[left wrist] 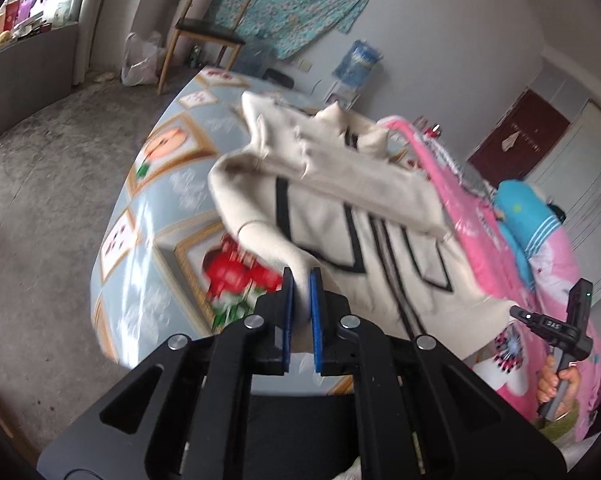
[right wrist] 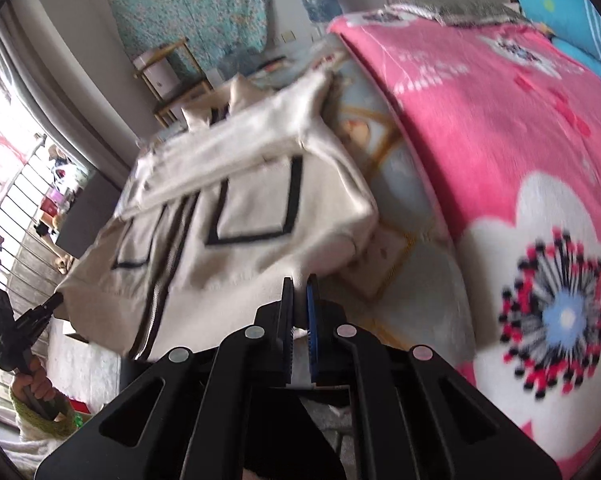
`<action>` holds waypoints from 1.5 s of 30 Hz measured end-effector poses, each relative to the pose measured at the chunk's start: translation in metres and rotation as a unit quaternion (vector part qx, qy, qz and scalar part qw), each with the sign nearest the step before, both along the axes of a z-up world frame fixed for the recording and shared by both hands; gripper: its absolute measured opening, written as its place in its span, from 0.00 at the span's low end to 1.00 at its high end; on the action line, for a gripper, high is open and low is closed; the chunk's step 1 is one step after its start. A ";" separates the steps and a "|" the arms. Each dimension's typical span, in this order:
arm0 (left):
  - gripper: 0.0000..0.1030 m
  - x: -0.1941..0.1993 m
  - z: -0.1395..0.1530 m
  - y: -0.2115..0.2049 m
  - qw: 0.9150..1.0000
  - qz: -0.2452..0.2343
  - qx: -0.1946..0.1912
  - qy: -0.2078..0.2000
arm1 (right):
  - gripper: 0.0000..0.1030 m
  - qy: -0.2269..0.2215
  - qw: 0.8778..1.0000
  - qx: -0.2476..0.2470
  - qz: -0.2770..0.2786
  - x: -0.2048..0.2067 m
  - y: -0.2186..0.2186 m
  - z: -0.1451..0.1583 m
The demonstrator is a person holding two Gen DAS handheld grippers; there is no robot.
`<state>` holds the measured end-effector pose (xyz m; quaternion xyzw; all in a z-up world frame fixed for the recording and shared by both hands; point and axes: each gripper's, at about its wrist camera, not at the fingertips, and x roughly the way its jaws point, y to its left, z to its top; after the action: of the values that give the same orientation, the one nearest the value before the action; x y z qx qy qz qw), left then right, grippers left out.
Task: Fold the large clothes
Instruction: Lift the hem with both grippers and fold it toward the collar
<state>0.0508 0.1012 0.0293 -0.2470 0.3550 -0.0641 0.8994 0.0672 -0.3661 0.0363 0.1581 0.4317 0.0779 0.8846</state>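
Note:
A cream jacket [left wrist: 340,216] with black trim and a centre zip lies on the bed, its near hem lifted off the sheet. My left gripper [left wrist: 302,280] is shut on the hem's left corner, cloth pinched between its blue pads. In the right wrist view the same jacket [right wrist: 240,208] spreads to the left, and my right gripper [right wrist: 300,286] is shut on the hem's right corner. One sleeve lies folded across the chest. Each gripper shows at the edge of the other's view, held by a hand: the right gripper [left wrist: 518,312], the left gripper [right wrist: 58,300].
The bed sheet [left wrist: 172,184] with a fruit print covers the mattress. A pink floral blanket [right wrist: 520,160] lies on the bed's right side with a blue pillow [left wrist: 524,216] behind it. A wooden chair [left wrist: 208,28] and a water bottle [left wrist: 356,62] stand by the far wall.

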 end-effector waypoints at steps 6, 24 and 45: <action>0.07 0.071 0.018 0.014 1.000 0.017 0.008 -0.007 | 0.06 -0.040 0.999 -0.008 0.003 0.081 0.008 0.022; 0.30 0.117 -0.021 0.078 0.991 0.120 -0.018 0.057 | 0.66 0.020 0.984 0.162 -0.069 0.170 -0.042 -0.047; 0.47 0.092 -0.090 0.042 0.960 0.182 -0.199 0.075 | 0.63 0.057 0.983 0.148 -0.089 0.099 -0.010 -0.091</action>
<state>0.1432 0.1433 -0.0604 -0.4852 0.3509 0.0505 0.7993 0.1666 -0.3760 -0.0548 0.3292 0.4489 0.0528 0.8290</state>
